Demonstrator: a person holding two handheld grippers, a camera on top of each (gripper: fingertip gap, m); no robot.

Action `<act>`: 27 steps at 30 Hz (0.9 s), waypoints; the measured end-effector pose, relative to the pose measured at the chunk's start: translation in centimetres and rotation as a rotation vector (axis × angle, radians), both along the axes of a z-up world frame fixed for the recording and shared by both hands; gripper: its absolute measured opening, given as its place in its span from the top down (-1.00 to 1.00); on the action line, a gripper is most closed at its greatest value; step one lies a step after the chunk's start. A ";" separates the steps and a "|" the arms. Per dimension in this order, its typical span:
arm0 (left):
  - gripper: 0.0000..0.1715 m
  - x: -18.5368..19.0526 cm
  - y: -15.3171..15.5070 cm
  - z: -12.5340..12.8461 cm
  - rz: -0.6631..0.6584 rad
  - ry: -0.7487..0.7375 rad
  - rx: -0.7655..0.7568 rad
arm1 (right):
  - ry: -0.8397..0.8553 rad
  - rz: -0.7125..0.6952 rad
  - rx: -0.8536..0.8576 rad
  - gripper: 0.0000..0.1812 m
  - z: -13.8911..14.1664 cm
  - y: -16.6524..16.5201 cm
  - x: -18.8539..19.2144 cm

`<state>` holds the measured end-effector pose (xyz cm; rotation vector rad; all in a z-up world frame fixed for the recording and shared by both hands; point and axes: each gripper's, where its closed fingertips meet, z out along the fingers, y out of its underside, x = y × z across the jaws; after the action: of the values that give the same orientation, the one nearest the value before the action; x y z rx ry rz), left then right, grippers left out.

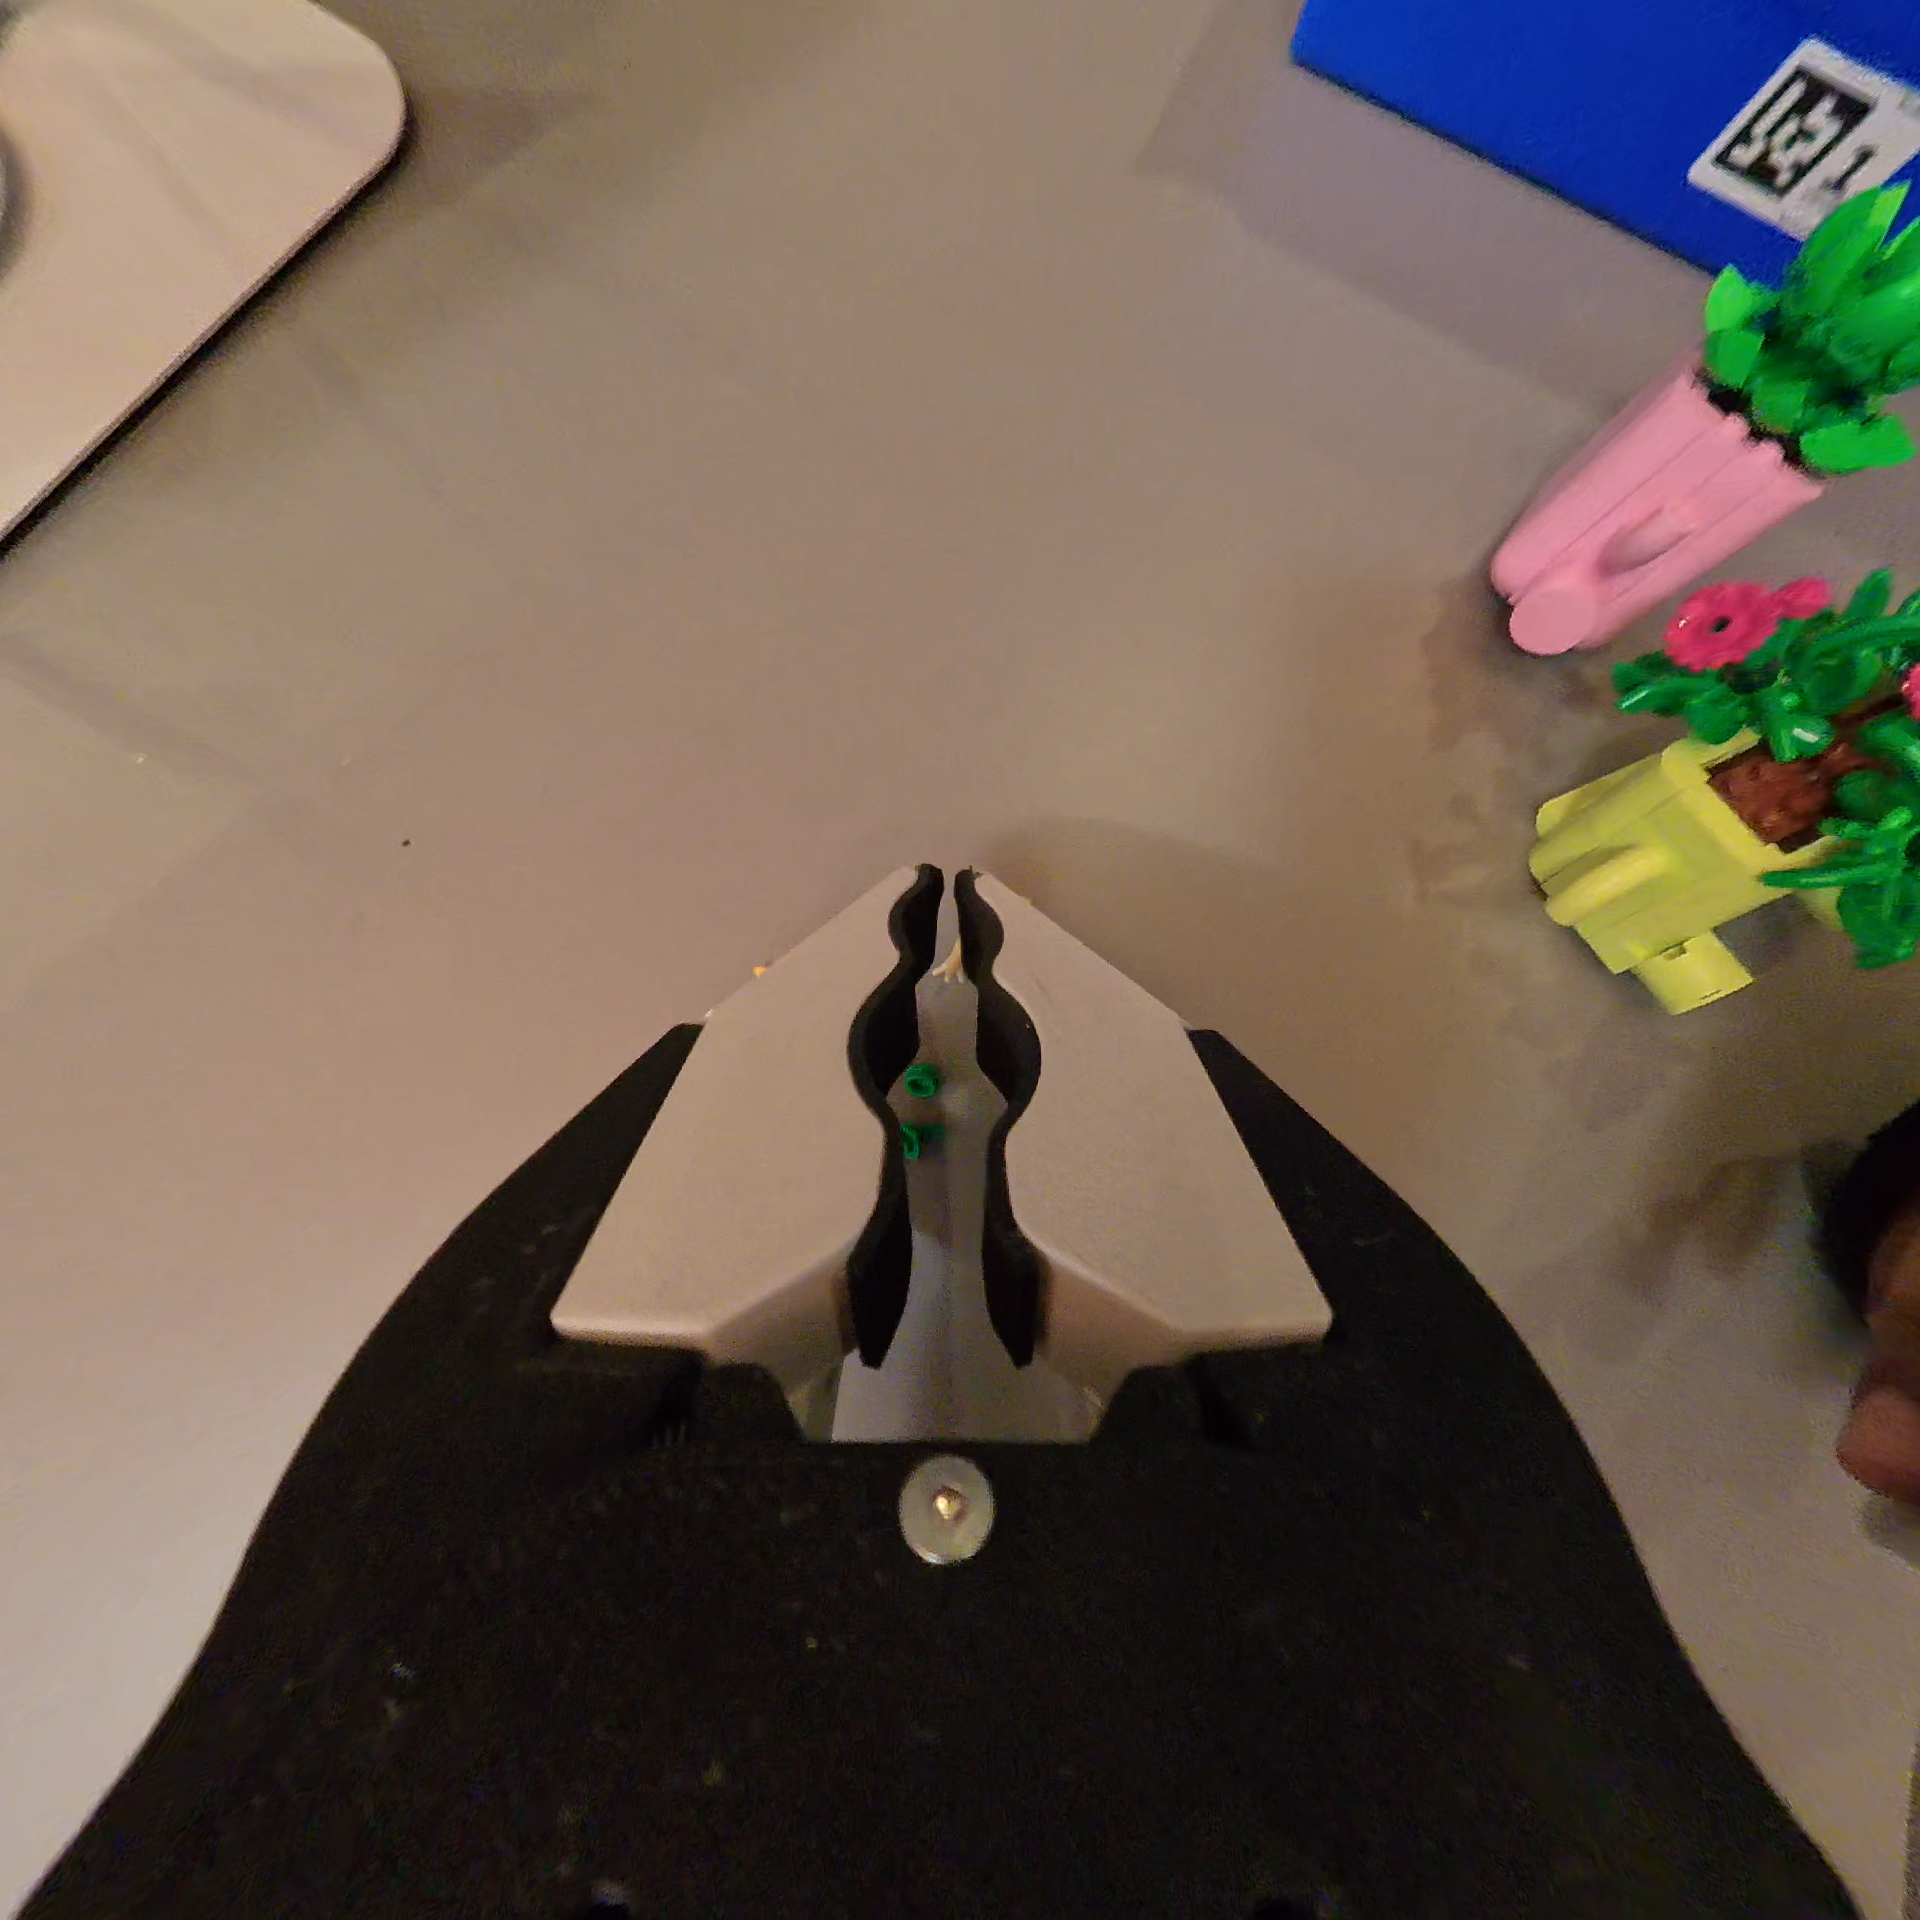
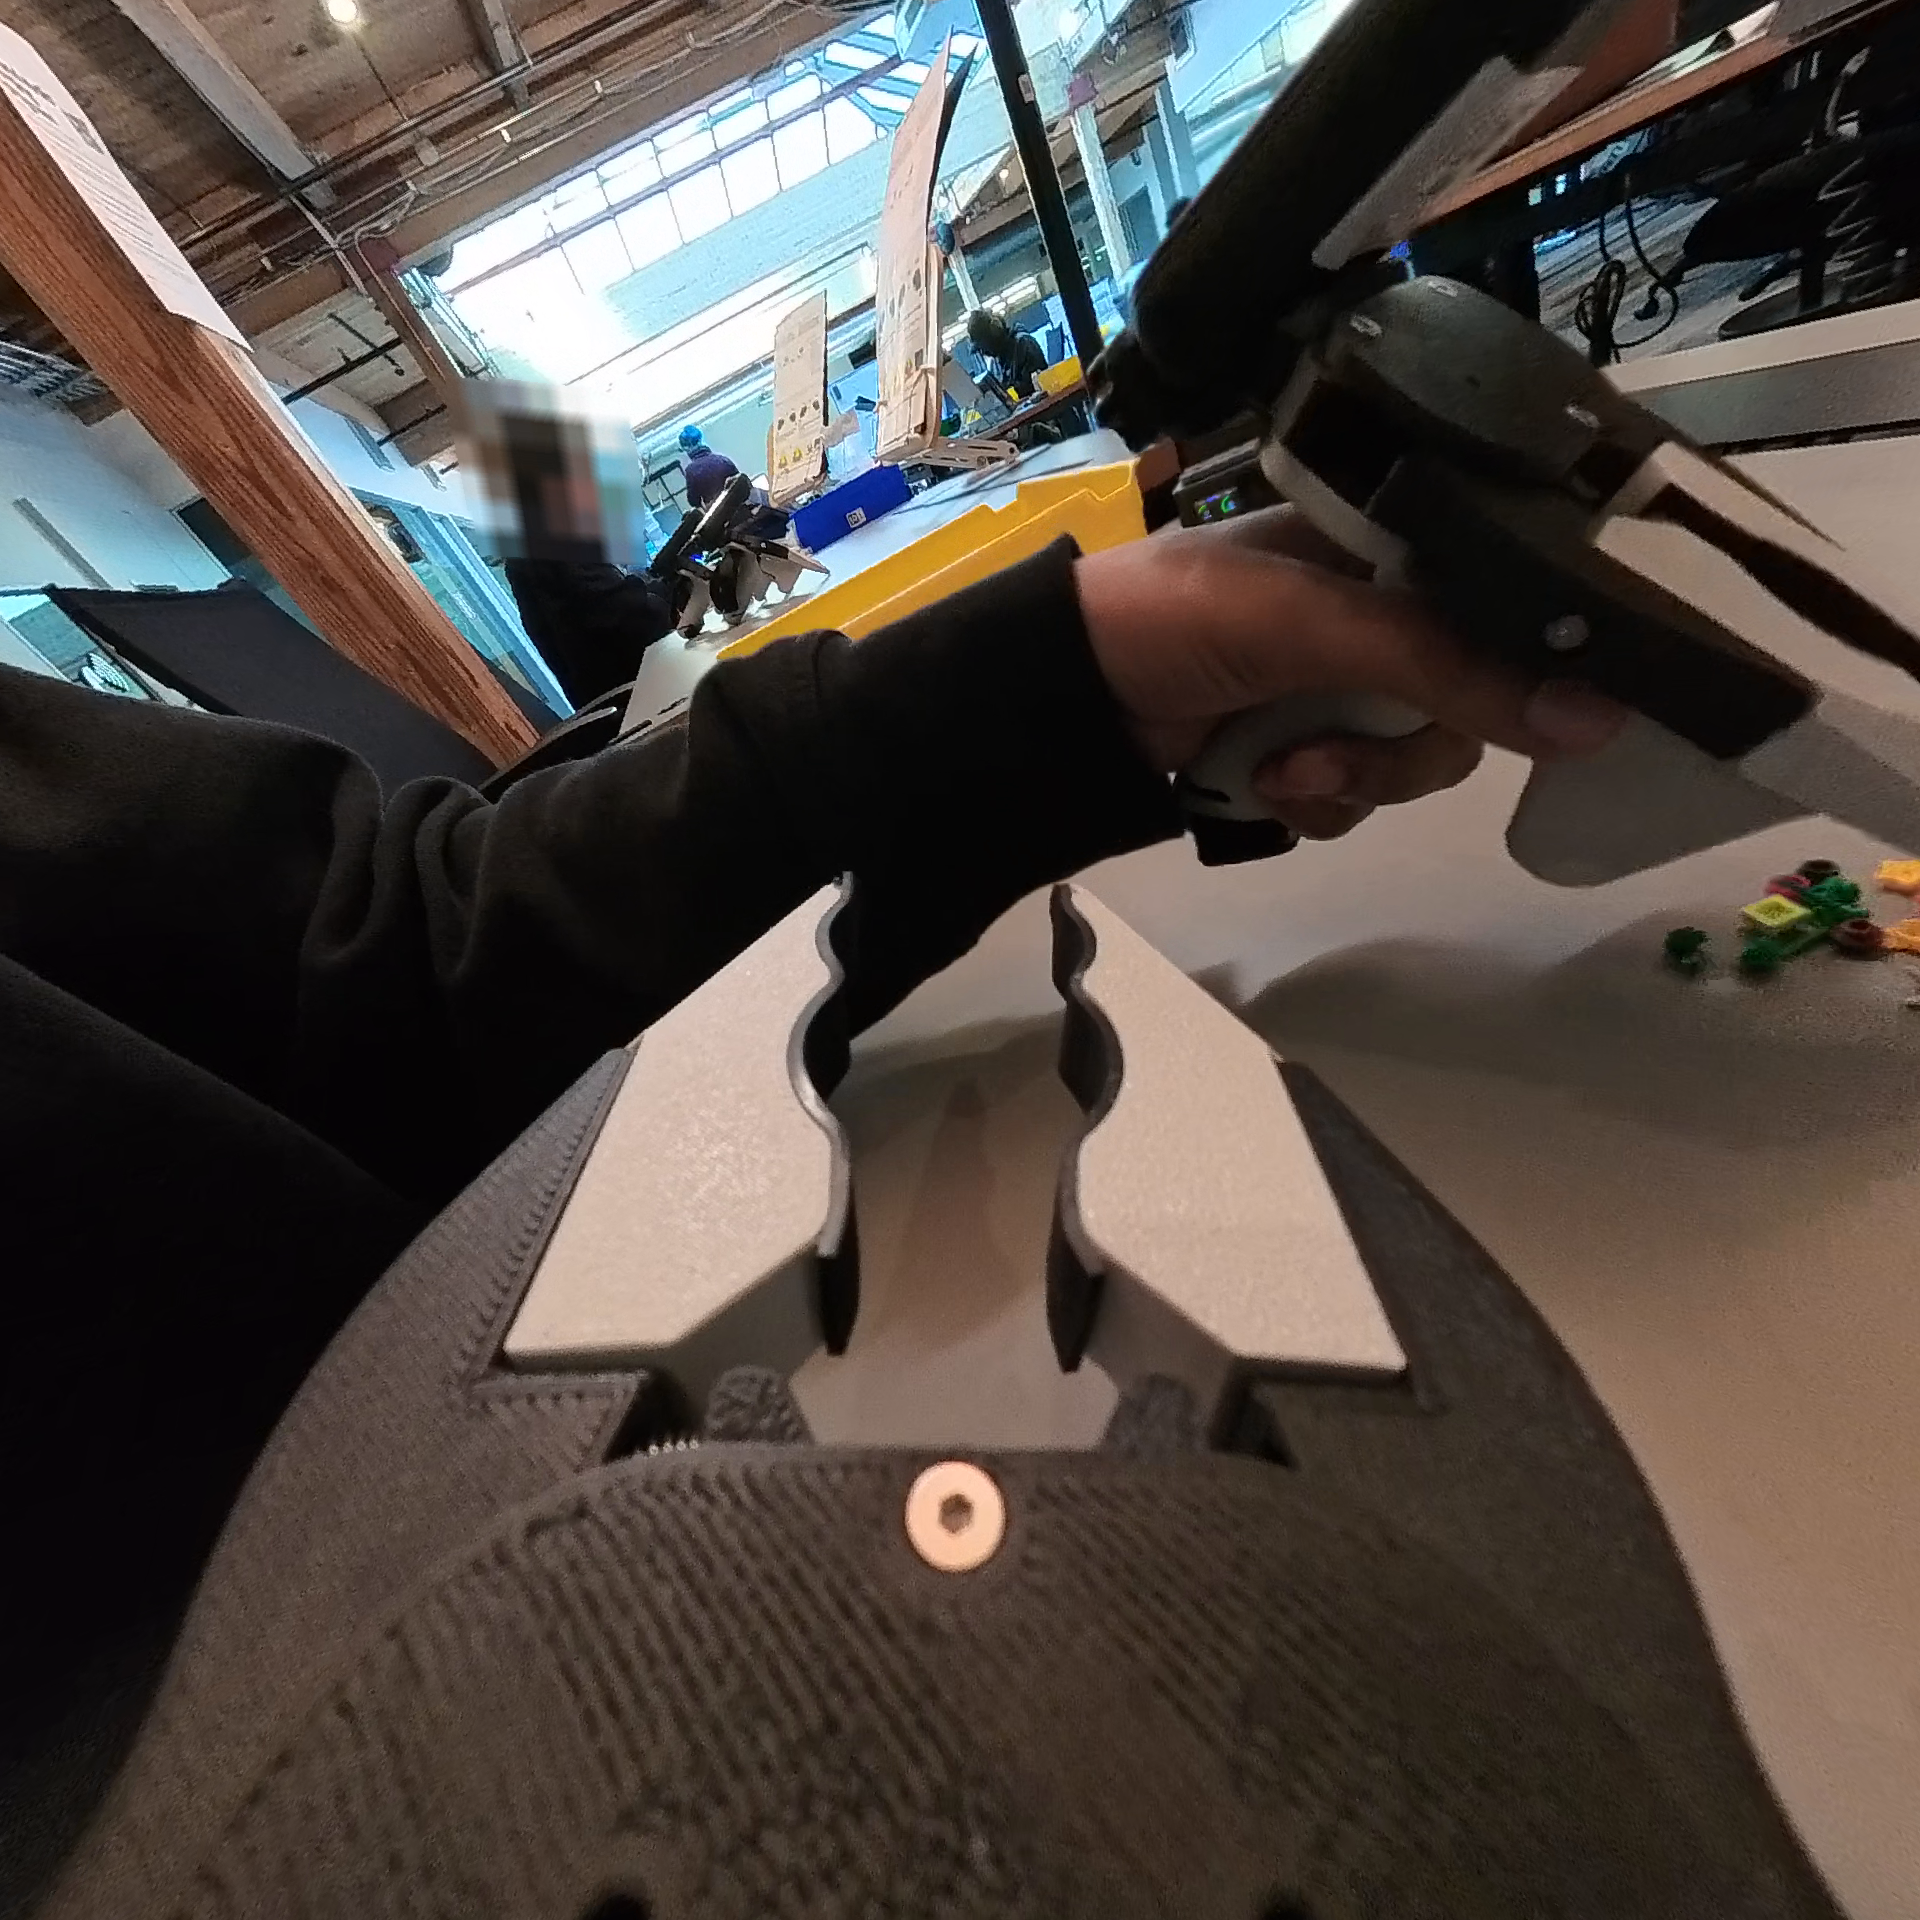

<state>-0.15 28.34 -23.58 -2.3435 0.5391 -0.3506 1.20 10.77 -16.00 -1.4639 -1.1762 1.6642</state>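
My left gripper (image 1: 943, 878) hangs over the grey table (image 1: 935, 468) with its jaws together at the tips. A tiny pale piece (image 1: 951, 971) and two small green pieces (image 1: 920, 1107) show in the gap between the fingers; I cannot tell whether any is gripped. My right gripper (image 2: 951, 904) is open and empty, and points at a person's black sleeve (image 2: 831, 790). That person's hand (image 2: 1278, 665) holds the left gripper's body (image 2: 1507, 499) above the table. Loose small toy-brick pieces (image 2: 1797, 920) lie beneath it.
A pink brick pot with a green plant (image 1: 1652, 509) and a yellow-green pot with pink flowers (image 1: 1642, 862) lie tipped at the right. A blue box (image 1: 1558, 94) is behind them, a white pad (image 1: 156, 208) at far left, a yellow bin (image 2: 966, 551) beyond. The gap from one gripper's tips to the other's is roughly 20 cm.
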 end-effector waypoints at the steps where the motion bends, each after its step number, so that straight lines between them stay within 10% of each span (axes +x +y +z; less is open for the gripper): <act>1: 0.99 0.2 0.0 -0.4 -0.013 0.029 -0.005 | 0.000 0.000 -0.001 0.60 0.0 0.0 0.0; 16: 0.98 -0.3 -0.7 -2.7 -0.033 0.212 -0.083 | 0.012 0.004 -0.016 0.60 0.2 0.0 0.1; 27: 0.98 -4.1 -1.7 1.3 0.110 0.121 -0.005 | 0.013 0.005 -0.023 0.60 0.2 0.0 0.1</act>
<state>-4.26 26.65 -22.32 -2.3983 0.4636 -0.1605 1.31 10.79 -15.84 -1.4629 -1.1589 1.6931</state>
